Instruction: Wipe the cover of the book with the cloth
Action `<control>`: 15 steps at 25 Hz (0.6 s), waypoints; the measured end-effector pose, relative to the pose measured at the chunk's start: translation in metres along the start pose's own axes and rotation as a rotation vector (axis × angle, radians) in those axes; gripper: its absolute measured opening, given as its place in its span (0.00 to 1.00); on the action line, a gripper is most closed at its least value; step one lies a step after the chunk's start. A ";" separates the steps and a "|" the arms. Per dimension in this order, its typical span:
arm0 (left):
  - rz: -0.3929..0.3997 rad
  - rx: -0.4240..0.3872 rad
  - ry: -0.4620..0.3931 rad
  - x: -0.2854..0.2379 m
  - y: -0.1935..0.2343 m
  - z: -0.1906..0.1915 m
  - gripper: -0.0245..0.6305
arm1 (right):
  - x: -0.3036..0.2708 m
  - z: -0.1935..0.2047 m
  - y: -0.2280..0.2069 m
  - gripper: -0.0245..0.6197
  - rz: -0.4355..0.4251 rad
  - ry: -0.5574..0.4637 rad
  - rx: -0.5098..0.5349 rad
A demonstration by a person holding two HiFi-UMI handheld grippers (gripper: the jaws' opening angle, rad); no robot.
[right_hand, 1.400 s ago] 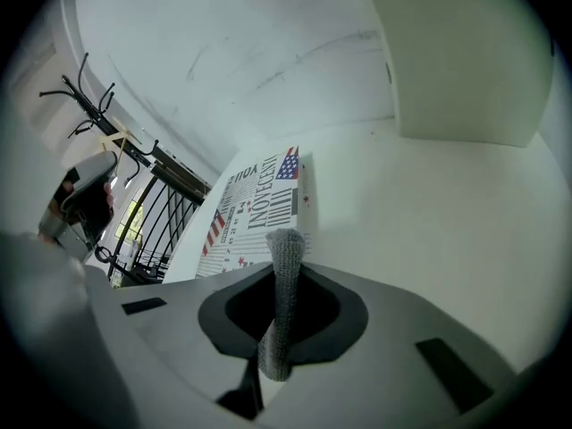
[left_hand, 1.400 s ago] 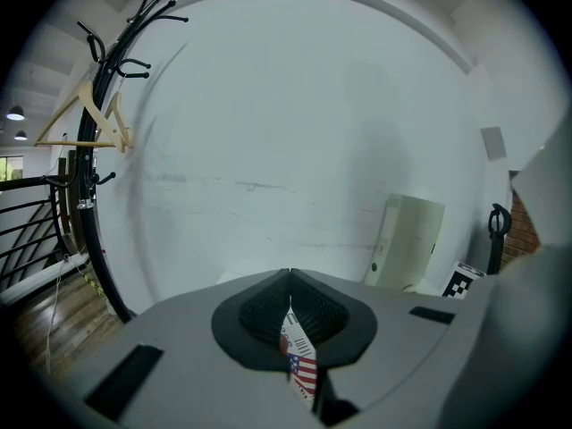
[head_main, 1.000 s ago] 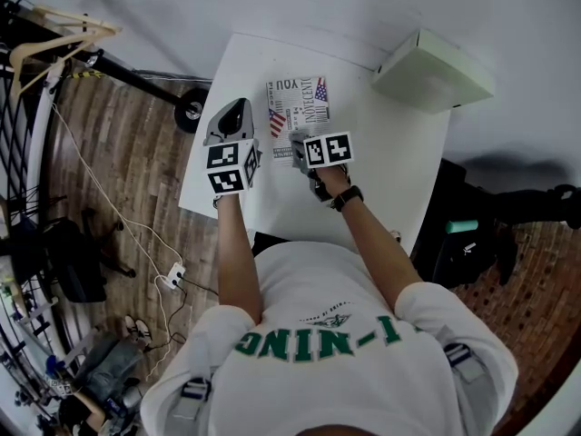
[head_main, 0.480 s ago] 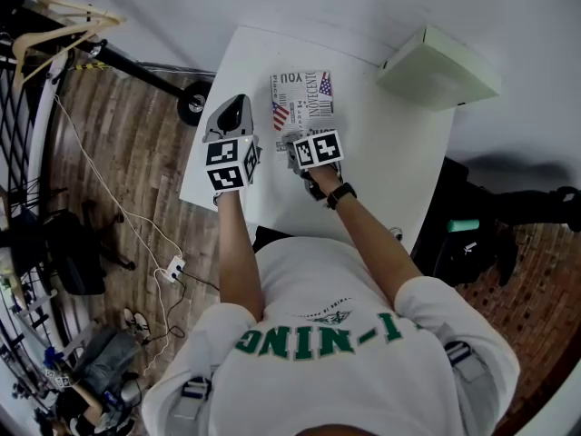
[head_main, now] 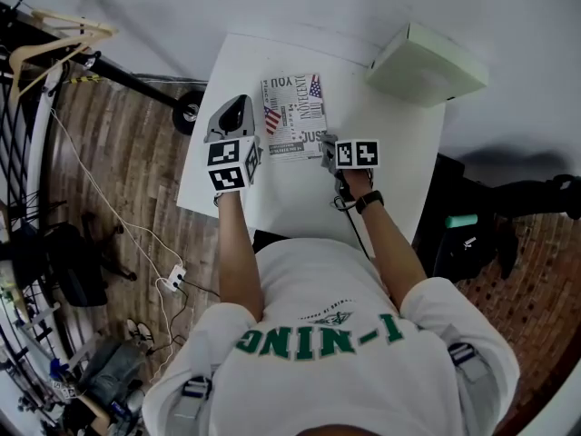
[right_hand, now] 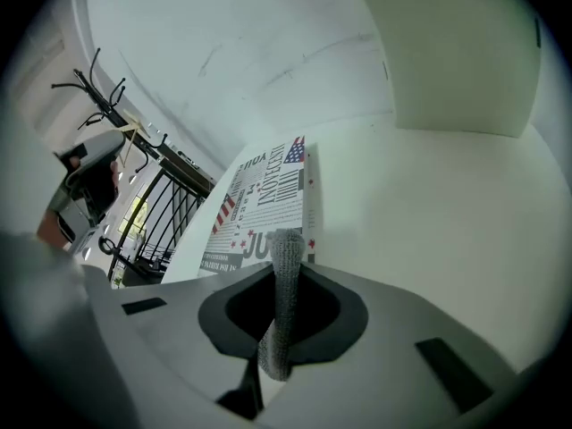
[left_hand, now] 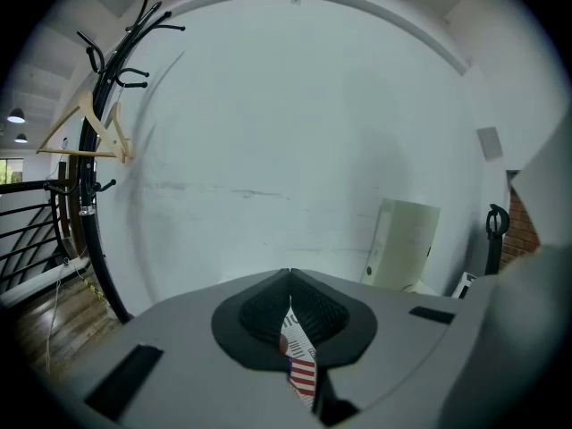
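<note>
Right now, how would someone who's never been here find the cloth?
Find the white table with the pale green box at its far corner. By the right edge of the flag-printed book, the right gripper pinches the cloth. It is the only soft, grey, knitted thing there.

The book (head_main: 292, 116) lies on the table (head_main: 390, 171) with its cover lettering upside down in the head view. "YOU" stands at the cover's 11 o'clock corner and "JUST" at its 5 o'clock corner. American flag prints sit at 1 o'clock and 9 o'clock. In the right gripper view, "YOU" is at the far end and "JU" at the near end, its remaining letters hidden behind the cloth (right_hand: 284, 284). The large word between looks like "INNOCENT"; finer lines are too small to read. The person's white shirt (head_main: 318, 334) bears green letters, upside down, of which "NING" reads.
</note>
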State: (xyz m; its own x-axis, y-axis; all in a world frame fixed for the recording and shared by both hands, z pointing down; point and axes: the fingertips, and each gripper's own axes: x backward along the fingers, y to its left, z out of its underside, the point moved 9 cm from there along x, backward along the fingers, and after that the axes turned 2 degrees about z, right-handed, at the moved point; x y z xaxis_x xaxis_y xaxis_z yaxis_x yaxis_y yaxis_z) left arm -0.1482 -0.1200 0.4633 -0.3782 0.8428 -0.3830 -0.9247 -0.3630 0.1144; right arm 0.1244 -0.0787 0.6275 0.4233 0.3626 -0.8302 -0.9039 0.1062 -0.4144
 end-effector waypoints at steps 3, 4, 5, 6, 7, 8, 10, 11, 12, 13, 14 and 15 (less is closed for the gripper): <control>0.004 -0.005 -0.004 0.001 -0.001 -0.002 0.06 | -0.001 -0.001 0.001 0.09 0.024 0.003 -0.002; 0.003 -0.006 -0.005 0.002 -0.001 -0.002 0.06 | -0.002 -0.001 0.005 0.09 0.022 0.004 -0.003; 0.000 -0.006 -0.006 0.003 -0.001 -0.002 0.06 | -0.004 -0.002 0.012 0.09 0.005 0.003 0.001; -0.004 -0.006 -0.007 0.005 0.000 -0.002 0.06 | -0.006 -0.002 0.023 0.09 -0.024 0.001 0.018; -0.009 -0.005 -0.008 0.006 0.001 -0.002 0.06 | -0.010 -0.001 0.038 0.09 -0.058 0.000 0.054; -0.015 -0.004 -0.009 0.008 0.002 -0.002 0.06 | -0.015 0.000 0.055 0.09 -0.092 0.001 0.102; -0.028 -0.001 -0.009 0.012 0.005 -0.003 0.06 | -0.027 0.008 0.090 0.09 -0.157 0.012 0.197; -0.033 -0.001 -0.008 0.014 0.006 -0.003 0.06 | -0.034 0.013 0.106 0.09 -0.183 0.017 0.232; -0.037 -0.002 -0.007 0.016 0.008 -0.003 0.06 | -0.040 0.018 0.119 0.09 -0.202 0.021 0.260; -0.040 -0.002 -0.008 0.018 0.009 -0.003 0.06 | -0.046 0.022 0.129 0.09 -0.213 0.026 0.285; -0.045 -0.002 -0.009 0.021 0.010 -0.003 0.06 | -0.051 0.026 0.136 0.09 -0.214 0.033 0.302; -0.050 -0.001 -0.011 0.024 0.012 -0.004 0.06 | -0.056 0.029 0.140 0.09 -0.211 0.041 0.311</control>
State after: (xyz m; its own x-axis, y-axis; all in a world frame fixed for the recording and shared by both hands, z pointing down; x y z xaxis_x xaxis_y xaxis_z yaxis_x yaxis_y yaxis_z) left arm -0.1681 -0.1059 0.4523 -0.3323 0.8640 -0.3783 -0.9423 -0.3212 0.0942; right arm -0.0280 -0.0571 0.6270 0.5984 0.2657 -0.7558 -0.7697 0.4525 -0.4503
